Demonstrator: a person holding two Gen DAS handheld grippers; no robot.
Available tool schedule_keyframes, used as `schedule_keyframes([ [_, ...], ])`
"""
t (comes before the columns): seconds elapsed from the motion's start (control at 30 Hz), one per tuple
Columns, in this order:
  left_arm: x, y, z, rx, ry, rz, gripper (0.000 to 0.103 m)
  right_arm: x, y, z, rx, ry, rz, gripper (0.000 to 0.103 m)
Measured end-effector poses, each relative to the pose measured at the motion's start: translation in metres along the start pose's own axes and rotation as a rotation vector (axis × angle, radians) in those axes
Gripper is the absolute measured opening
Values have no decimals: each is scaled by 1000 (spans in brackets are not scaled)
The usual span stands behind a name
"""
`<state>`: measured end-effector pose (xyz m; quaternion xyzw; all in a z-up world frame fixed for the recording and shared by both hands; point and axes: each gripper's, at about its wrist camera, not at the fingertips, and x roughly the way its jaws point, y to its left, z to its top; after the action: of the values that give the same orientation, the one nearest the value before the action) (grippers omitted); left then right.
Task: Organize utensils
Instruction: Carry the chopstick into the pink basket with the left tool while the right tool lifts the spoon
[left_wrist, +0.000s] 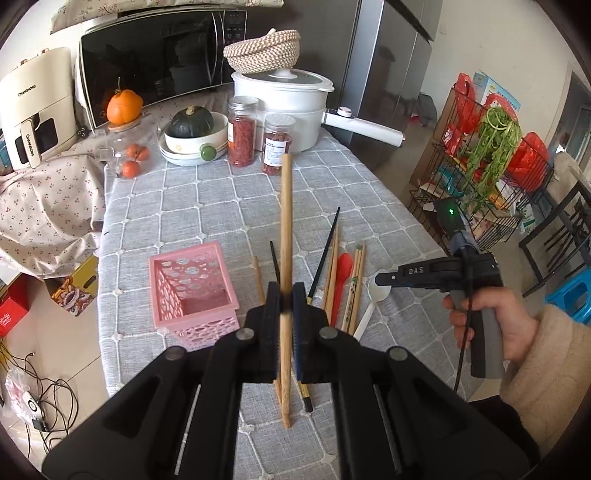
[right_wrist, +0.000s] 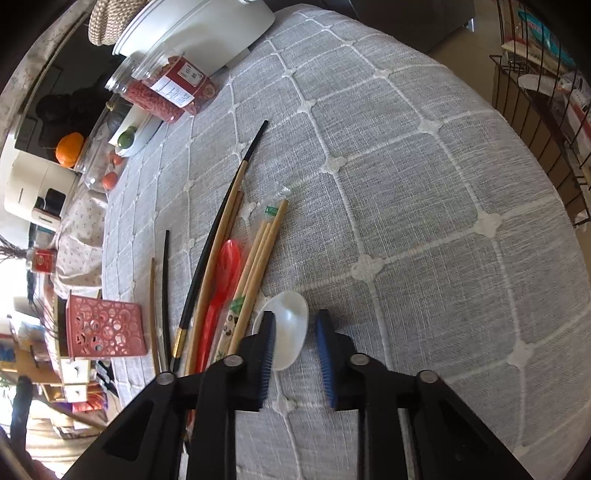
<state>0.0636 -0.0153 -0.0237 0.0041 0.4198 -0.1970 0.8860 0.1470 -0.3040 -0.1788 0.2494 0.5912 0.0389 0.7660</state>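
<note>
My left gripper (left_wrist: 285, 295) is shut on a long wooden chopstick (left_wrist: 285, 221) and holds it lifted above the table, just right of the pink perforated basket (left_wrist: 194, 291). The basket's inside looks empty. My right gripper (right_wrist: 295, 332) is open, low over the bowl of a white plastic spoon (right_wrist: 290, 328). The right gripper also shows in the left wrist view (left_wrist: 384, 278) over the white spoon (left_wrist: 373, 302). Black chopsticks (right_wrist: 221, 225), wooden chopsticks (right_wrist: 258, 258) and a red spoon (right_wrist: 221, 280) lie in a loose bunch on the grey cloth.
At the table's far end stand two jars (left_wrist: 242, 131), a bowl holding a green squash (left_wrist: 194, 131), a white pot (left_wrist: 284, 99) and a glass teapot with oranges (left_wrist: 129, 147). A wire rack (left_wrist: 487, 162) stands right of the table. The table's right edge is close.
</note>
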Motion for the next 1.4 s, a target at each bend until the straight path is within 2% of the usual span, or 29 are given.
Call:
schedule_keyframes([
  [0.07, -2, 2, -3, 6, -9, -1, 7, 2, 3, 1, -15, -5, -10, 7],
  [0.27, -18, 15, -5, -35, -73, -14, 7, 4, 7, 2, -56, -37, -27, 5],
  [0.43, -36, 19, -3, -40, -159, 9, 7, -9, 15, -3, -78, -80, -30, 5],
  [0.7, -74, 29, 6, -81, -358, 45, 7, -64, 54, -11, -179, -249, 19, 5],
  [0.83, -87, 34, 6, -109, -493, 107, 7, -95, 74, -17, -221, -357, 42, 5],
  [0.93, -85, 40, 8, -128, -550, 151, 7, -114, 90, -23, -262, -433, 42, 5],
  [1.1, -72, 52, 8, -165, -591, 199, 7, -129, 112, -33, -308, -495, 49, 5],
  [1.2, -59, 55, 5, -132, -643, 178, 7, -131, 123, -38, -335, -527, 35, 5],
  [1.3, -37, 52, 6, -63, -610, 224, 7, -132, 132, -42, -357, -552, 24, 5],
  [1.4, -19, 56, 4, -54, -562, 234, 7, -132, 138, -44, -369, -570, 21, 5],
])
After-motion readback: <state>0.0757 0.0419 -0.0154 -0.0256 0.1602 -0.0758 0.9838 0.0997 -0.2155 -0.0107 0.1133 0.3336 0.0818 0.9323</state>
